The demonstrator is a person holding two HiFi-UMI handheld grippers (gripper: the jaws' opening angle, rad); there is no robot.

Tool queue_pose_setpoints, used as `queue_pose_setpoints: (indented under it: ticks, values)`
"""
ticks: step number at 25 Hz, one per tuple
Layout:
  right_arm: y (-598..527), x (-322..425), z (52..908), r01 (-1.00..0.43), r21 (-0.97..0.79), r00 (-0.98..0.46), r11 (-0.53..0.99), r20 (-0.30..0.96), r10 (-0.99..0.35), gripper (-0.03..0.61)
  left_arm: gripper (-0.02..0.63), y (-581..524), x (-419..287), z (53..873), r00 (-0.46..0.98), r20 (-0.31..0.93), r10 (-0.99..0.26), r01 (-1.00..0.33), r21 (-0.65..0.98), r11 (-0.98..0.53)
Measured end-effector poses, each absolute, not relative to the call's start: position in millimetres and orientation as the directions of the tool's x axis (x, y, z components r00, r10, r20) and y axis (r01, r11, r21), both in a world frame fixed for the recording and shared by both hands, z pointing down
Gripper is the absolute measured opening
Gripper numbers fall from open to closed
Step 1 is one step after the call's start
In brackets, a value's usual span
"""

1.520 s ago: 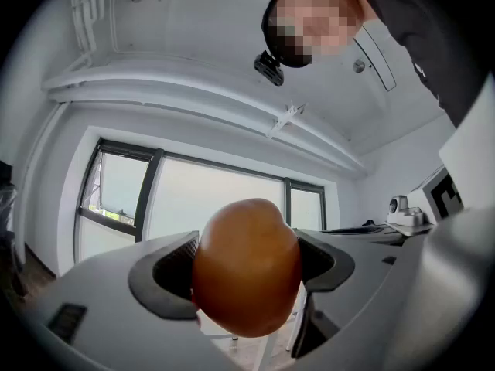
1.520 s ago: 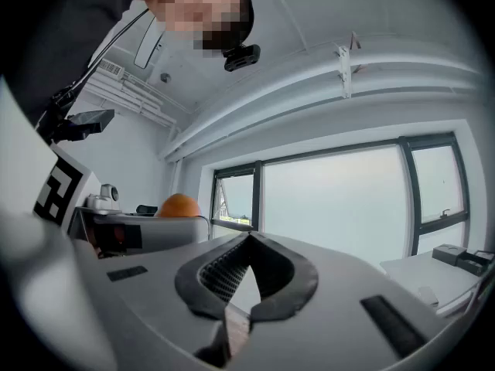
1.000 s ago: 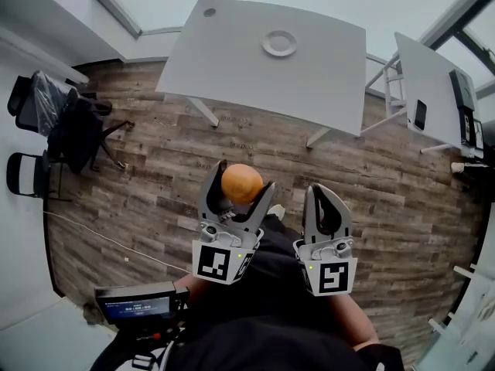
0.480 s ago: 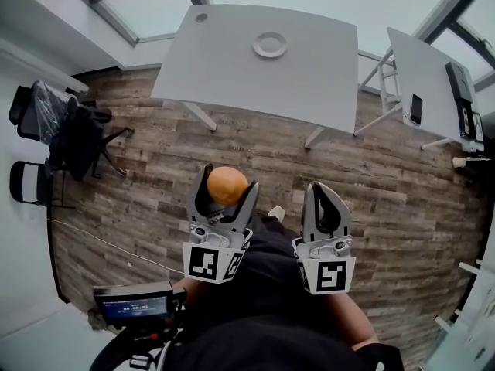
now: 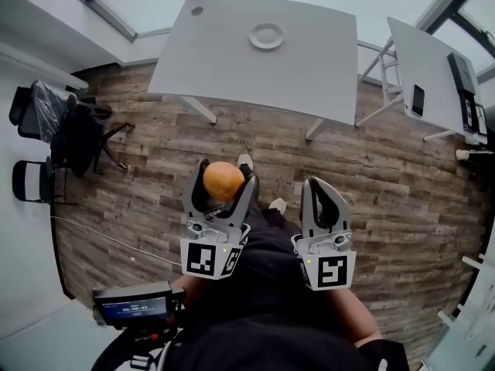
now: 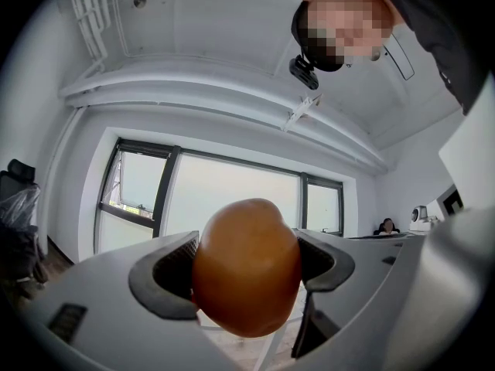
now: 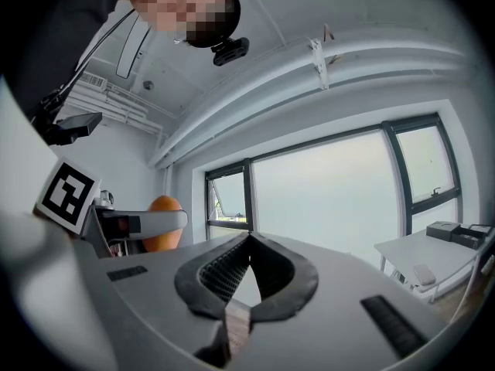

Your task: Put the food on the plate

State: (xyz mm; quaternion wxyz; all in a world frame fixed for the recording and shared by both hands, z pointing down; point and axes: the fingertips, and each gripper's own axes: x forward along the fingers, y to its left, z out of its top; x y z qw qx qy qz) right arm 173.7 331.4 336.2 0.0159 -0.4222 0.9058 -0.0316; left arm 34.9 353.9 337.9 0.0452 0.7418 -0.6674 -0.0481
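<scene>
Well short of the table, the left hand-held gripper points toward it, clamping an orange fruit. The right hand-held gripper points likewise, jaws together.

Food: one round orange-brown fruit, smooth skin, clamped between the left gripper's jaws and held in the air above the floor. The plate is small, round and white, lying flat on the white table, about 12 o'clock from the fruit, well apart.
</scene>
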Motion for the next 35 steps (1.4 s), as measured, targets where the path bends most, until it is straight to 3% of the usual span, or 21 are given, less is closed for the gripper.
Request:
queue_pose_setpoints:
  ticks: [20, 35]
  values:
    - [329.8, 183.4, 334.9, -0.781, -0.063, -0.623, 0.621, 0.019, -0.782, 0.006, 0.351, 348.7, 56.1, 334.0, 0.178, -0.024, -0.984, -0.977, 0.115, -0.179]
    - [189.4, 96.9, 346.5, -0.756, -0.042, -0.654, 0.653, 0.086, -0.752, 0.006, 0.351, 202.1, -16.2, 349.1, 0.194, -0.005, -0.981, -0.970, 0.147, -0.193]
